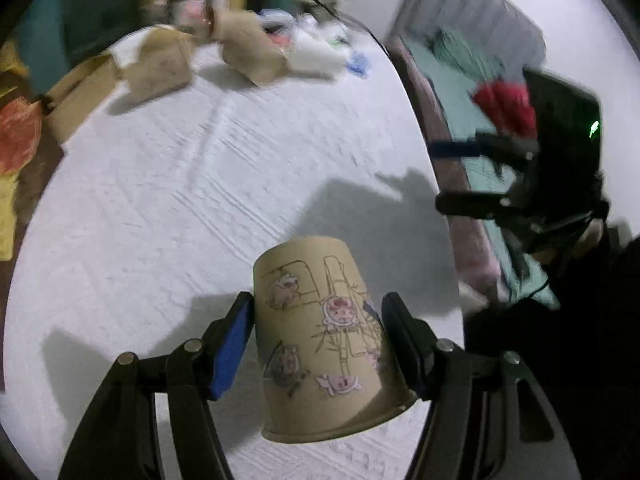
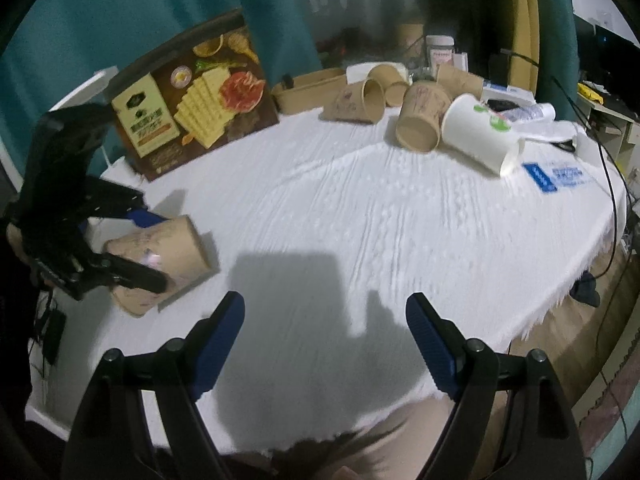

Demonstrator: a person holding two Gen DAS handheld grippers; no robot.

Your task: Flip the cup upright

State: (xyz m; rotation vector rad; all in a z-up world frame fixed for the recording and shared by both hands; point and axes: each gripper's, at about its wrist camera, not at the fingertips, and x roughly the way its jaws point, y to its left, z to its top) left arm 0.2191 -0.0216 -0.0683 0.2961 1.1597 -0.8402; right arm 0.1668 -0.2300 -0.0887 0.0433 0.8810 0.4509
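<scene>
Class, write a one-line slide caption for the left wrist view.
Left claw grips a tilted, cartoon-printed paper cup over the white tablecloth.

cup (image 1: 320, 340) | tan paper, pig drawings | tilted, rim toward camera | seemingly lifted off white cloth

The tan paper cup (image 1: 320, 336) bears brown line drawings and pink pig stickers. Blue pads (image 1: 232, 348) line the black left claw (image 1: 318, 344). A ribbed white cloth covers the worktop (image 2: 360, 216), with a white, green-marked paper cup (image 2: 480, 136) at the far right.
</scene>
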